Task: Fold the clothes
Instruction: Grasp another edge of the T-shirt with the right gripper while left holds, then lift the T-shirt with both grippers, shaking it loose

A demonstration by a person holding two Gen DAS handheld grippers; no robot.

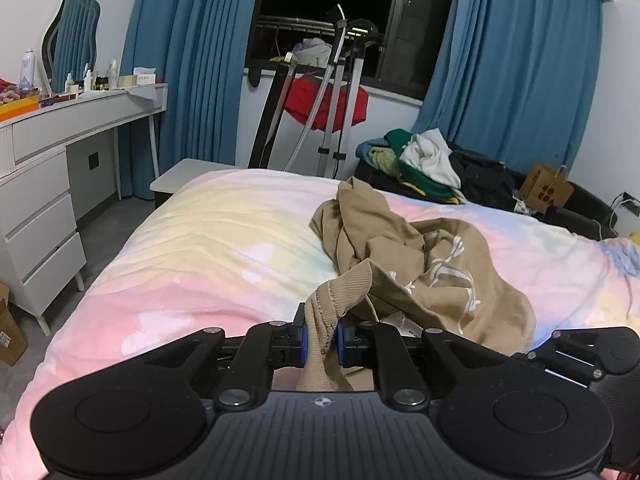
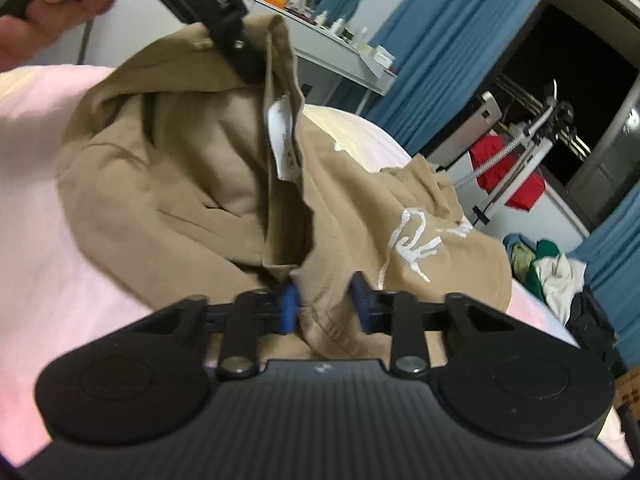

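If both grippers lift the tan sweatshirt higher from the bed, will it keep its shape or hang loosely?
The tan sweatshirt will probably hang loosely: it already lies crumpled in deep folds on the bed cover. The fabric looks thick, so it may feel rather heavy and sag between the left gripper and right gripper. The ribbed hem seems unlikely to slip.

Your sweatshirt (image 1: pixel 424 252) lies on the bed (image 1: pixel 208 248), the desk (image 1: pixel 52 152) at its left, the window (image 1: pixel 340 12) behind
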